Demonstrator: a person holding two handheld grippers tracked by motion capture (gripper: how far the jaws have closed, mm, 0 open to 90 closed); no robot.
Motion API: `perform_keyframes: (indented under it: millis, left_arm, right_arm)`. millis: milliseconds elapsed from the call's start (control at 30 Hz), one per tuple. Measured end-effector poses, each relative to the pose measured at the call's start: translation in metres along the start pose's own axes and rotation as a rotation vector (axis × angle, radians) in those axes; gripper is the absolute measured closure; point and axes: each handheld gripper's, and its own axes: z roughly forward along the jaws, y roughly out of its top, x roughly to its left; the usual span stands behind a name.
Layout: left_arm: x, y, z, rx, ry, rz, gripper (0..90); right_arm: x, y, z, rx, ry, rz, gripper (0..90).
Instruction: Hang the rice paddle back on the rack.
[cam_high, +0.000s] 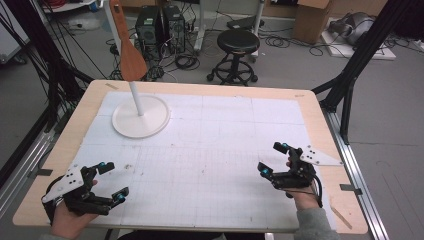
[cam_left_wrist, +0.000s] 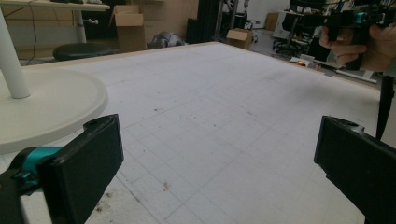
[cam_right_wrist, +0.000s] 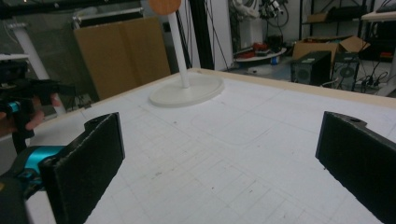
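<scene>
A white round stand (cam_high: 140, 116) with an upright white post sits at the table's far left. A wooden spatula (cam_high: 129, 47) rises from the post's top. The stand's base (cam_left_wrist: 42, 105) lies just ahead of my left gripper, and the stand (cam_right_wrist: 187, 91) lies farther off in the right gripper view. My left gripper (cam_high: 113, 181) hovers at the near left corner, open and empty. My right gripper (cam_high: 272, 157) sits at the near right, open with nothing between its jaws. The white gridded mat (cam_high: 210, 160) covers the table between them.
The wooden table edge (cam_high: 320, 115) frames the mat. Beyond the table stand a black stool (cam_high: 237, 47), computer towers (cam_high: 160, 25) and cables on the floor. Black frame legs (cam_high: 350, 75) rise at the right. The right hand and its gripper (cam_left_wrist: 359, 35) show far off in the left gripper view.
</scene>
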Motion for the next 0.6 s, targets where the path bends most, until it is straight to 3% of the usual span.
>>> perform_keyframes:
  millis: [100, 267, 433, 600]
  left_arm:
    - [0.000, 0.000, 0.000, -0.002, -0.002, -0.005, 1.8]
    - [-0.001, 0.000, 0.001, 0.002, -0.003, 0.000, 1.8]
    - [0.000, 0.000, 0.001, 0.015, 0.001, 0.000, 1.8]
    - [-0.001, 0.000, 0.001, 0.020, 0.012, 0.008, 1.7]
  right_arm:
    - [-0.001, -0.005, -0.008, 0.005, 0.003, 0.010, 0.0]
    - [-0.004, -0.012, -0.024, 0.015, -0.029, 0.021, 0.0]
    - [-0.003, -0.018, -0.037, 0.047, -0.034, -0.005, 0.0]
    - [-0.002, -0.022, -0.036, 0.087, -0.035, -0.025, 0.0]
